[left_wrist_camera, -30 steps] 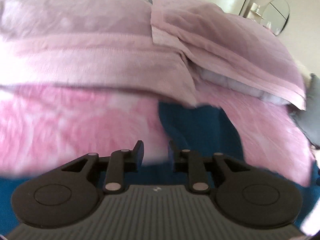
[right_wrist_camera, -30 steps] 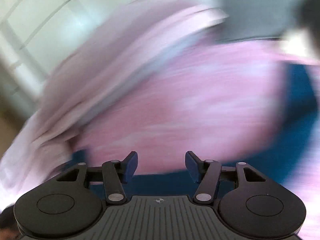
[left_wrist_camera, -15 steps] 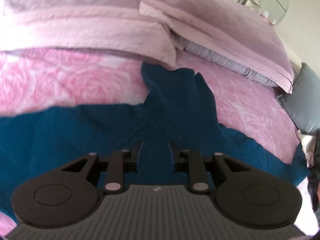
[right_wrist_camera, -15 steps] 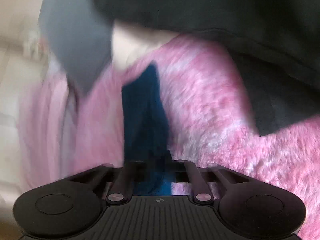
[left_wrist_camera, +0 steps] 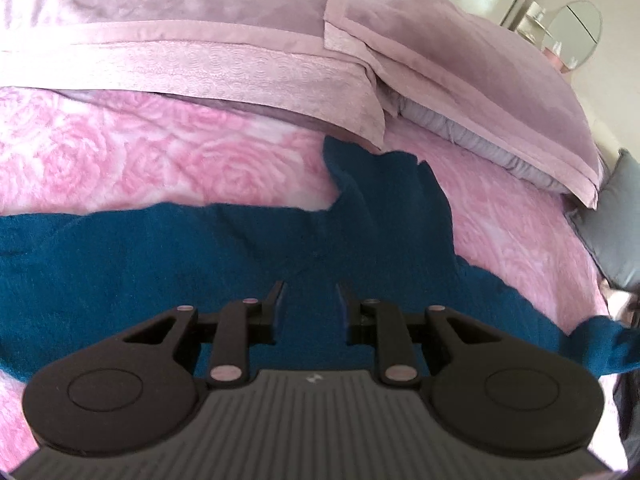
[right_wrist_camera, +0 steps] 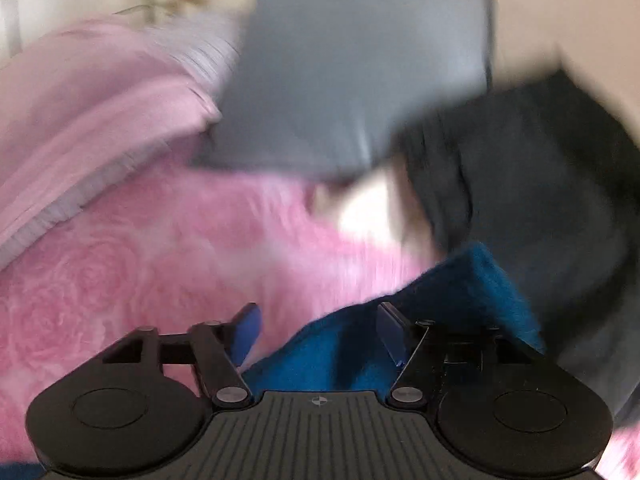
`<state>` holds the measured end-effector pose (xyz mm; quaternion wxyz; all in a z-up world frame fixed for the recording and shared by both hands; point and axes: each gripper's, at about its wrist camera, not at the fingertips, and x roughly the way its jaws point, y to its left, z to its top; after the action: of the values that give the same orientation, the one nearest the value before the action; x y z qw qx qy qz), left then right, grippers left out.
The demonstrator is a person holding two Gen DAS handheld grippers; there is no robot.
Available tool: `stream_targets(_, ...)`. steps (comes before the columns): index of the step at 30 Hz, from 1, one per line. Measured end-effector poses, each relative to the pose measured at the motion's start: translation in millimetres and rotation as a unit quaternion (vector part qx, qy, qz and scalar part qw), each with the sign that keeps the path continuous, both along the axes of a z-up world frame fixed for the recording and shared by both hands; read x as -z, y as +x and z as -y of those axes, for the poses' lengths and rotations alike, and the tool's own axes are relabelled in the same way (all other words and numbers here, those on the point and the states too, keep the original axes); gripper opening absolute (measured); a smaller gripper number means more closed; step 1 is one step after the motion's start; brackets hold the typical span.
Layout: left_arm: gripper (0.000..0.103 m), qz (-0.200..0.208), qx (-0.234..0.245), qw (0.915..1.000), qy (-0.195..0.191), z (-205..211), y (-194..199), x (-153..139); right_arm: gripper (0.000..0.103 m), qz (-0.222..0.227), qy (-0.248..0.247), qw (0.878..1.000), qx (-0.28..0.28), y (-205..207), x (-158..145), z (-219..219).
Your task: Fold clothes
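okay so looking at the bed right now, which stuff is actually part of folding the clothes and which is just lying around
Part of the job:
- blue garment, spread on the pink rose blanket
- left hand-held gripper, jaws apart above the garment
- right hand-held gripper, jaws opening, garment edge between them

Just lying about:
- lilac pillows
- grey cushion
- dark clothing
- round mirror

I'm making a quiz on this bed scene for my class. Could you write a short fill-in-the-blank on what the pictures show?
1. The garment spread on the bed is dark ____.
2. The blanket beneath it has a pattern of pink ____.
3. The cushion near the lilac pillow is ____.
4. The right gripper has its jaws ____.

Missing words: blue; roses; grey; opening
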<state>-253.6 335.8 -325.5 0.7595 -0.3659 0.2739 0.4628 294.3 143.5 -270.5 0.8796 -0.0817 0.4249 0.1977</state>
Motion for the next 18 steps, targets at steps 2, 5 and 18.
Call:
stream_targets(2,0.020,-0.008,-0.001,1.0000,-0.002,2.4,-5.7,1.6,0.064,-0.049,0.079,0.995,0.039,6.5,11.2,41.2)
stream_targets(5,0.020,-0.015,-0.017,0.9995,-0.021,2.8,-18.9,8.5,0.063,-0.091,0.159,0.979,0.090,8.3,33.4,107.4)
stream_targets(18,0.020,-0.025,-0.022,0.9983,-0.048,14.2,-17.6,25.0,0.007,-0.078,0.128,0.988,0.046,53.9,79.4,90.8)
